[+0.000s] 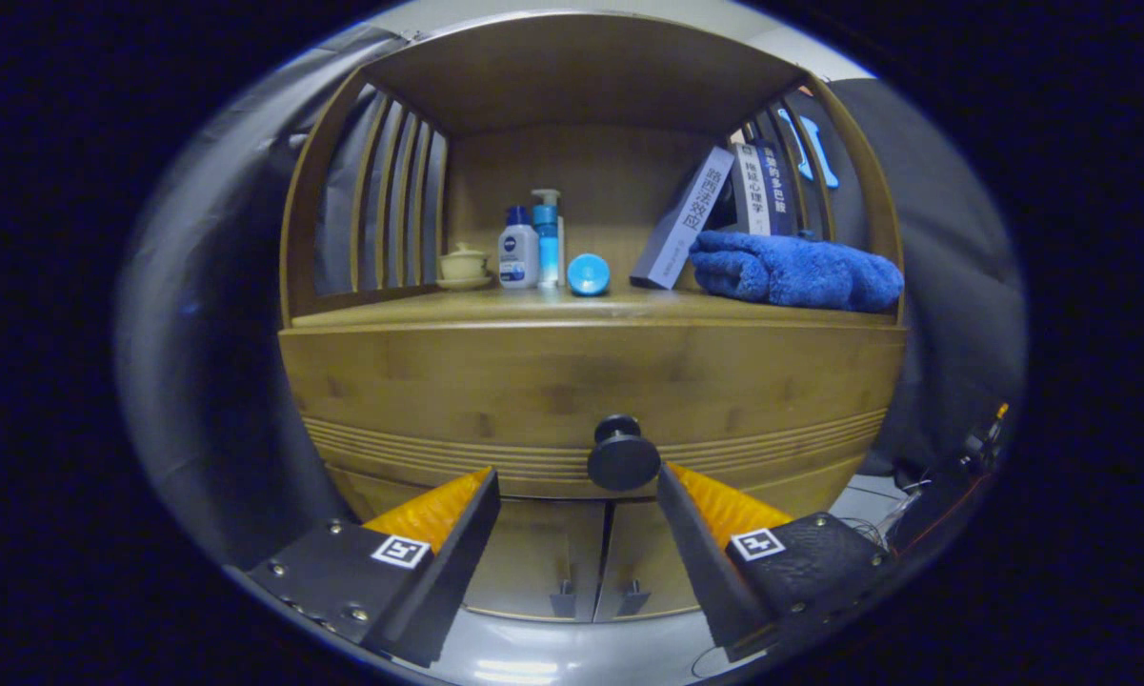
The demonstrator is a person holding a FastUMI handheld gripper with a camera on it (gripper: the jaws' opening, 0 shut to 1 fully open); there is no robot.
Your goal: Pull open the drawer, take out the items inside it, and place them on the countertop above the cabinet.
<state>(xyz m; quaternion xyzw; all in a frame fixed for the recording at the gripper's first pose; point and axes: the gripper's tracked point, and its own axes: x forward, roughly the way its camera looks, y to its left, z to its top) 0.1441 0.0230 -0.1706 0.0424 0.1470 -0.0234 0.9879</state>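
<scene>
A wooden cabinet fills the scene ahead. Its drawer (533, 400) is closed, with a round dark knob (623, 454) on its front. My gripper (576, 474) is open, and the knob sits just ahead of the fingertips, slightly nearer the right finger (686, 505) than the left finger (476, 500). Neither finger touches the knob. The countertop (495, 307) above the drawer is a wooden shelf under a curved canopy. What lies inside the drawer is hidden.
On the countertop stand a small lidded cup (464, 265), a white bottle (518, 253), a blue pump bottle (547, 238), a blue round cap (588, 274), leaning books (686, 219) and a folded blue towel (800, 272). Two small doors (595, 562) sit below the drawer. Cables (924, 495) lie at the right.
</scene>
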